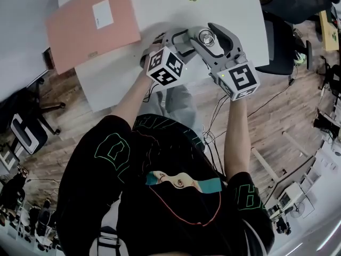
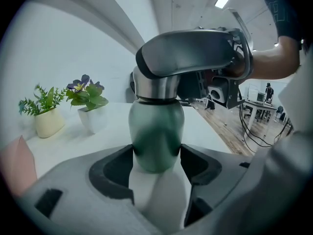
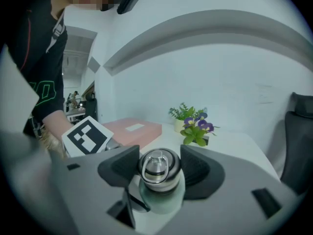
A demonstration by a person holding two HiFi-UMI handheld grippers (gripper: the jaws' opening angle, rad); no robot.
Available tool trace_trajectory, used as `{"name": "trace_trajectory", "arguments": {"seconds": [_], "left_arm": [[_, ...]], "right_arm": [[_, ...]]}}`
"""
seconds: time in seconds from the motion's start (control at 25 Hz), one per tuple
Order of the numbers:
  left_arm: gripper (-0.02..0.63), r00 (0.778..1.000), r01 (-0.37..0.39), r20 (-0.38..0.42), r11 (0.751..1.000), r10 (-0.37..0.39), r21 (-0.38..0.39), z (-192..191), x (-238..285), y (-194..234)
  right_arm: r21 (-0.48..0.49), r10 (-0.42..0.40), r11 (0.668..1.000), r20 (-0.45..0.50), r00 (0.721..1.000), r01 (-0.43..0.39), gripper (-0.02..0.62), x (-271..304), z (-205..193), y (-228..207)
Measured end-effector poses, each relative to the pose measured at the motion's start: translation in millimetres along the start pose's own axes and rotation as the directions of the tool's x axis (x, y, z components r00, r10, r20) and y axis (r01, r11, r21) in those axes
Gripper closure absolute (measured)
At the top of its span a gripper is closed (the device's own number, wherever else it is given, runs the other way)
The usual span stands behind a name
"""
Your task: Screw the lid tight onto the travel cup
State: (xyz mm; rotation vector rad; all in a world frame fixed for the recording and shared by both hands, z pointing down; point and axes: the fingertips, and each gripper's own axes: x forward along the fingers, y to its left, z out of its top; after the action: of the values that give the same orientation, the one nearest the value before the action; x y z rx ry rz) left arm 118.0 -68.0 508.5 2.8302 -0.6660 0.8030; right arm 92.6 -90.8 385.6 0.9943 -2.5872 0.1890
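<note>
The green travel cup (image 2: 156,141) stands upright on the white table (image 1: 160,4), near the pink folder (image 1: 90,23). The left gripper (image 2: 156,156) clamps its body. The right gripper (image 3: 157,169) grips the steel lid (image 3: 155,161), which sits level on the neck. I'd judge it threaded on, with the last tightening turns left.

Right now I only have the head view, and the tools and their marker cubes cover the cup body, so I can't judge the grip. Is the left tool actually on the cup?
Observer: Yes. The left gripper view shows the left tool with both pads pressed low on the green body of the travel cup.
Operator: And the right tool?
Observer: Its own view shows the right tool clamped across the steel lid, one pad on each side.
</note>
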Motion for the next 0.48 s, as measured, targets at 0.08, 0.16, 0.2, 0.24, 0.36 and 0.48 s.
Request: {"name": "trace_trajectory", "arguments": {"seconds": [0.08, 0.16, 0.2, 0.24, 0.36, 0.48], "left_arm": [[0.298, 1.0, 0.011, -0.012, 1.0, -0.011, 0.015, -1, 2, -1], [0.304, 1.0, 0.02, -0.016, 0.999, -0.02, 0.026, -1, 2, -2], [0.305, 1.0, 0.025, -0.016, 0.999, -0.024, 0.03, -1, 2, -2], [0.305, 1.0, 0.028, -0.014, 0.999, -0.028, 0.032, -1, 2, -3], [0.305, 0.999, 0.037, -0.001, 0.999, -0.036, 0.034, 1, 1, -4], [0.301, 0.999, 0.035, 0.024, 0.999, -0.035, 0.029, 6, -2, -4]], "right_arm": [[0.043, -0.094, 0.995, 0.001, 0.996, 0.094, 0.331, -3, -3, -6], [0.084, -0.197, 0.977, -0.006, 0.98, 0.196, 0.33, -5, -4, -11], [0.106, -0.246, 0.964, -0.011, 0.969, 0.246, 0.33, -6, -4, -13], [0.129, -0.292, 0.948, -0.016, 0.956, 0.291, 0.33, -7, -5, -15], [0.19, -0.388, 0.902, -0.037, 0.921, 0.388, 0.33, -10, -7, -19], [0.231, -0.424, 0.875, -0.063, 0.904, 0.426, 0.33, -10, -7, -20]]}}
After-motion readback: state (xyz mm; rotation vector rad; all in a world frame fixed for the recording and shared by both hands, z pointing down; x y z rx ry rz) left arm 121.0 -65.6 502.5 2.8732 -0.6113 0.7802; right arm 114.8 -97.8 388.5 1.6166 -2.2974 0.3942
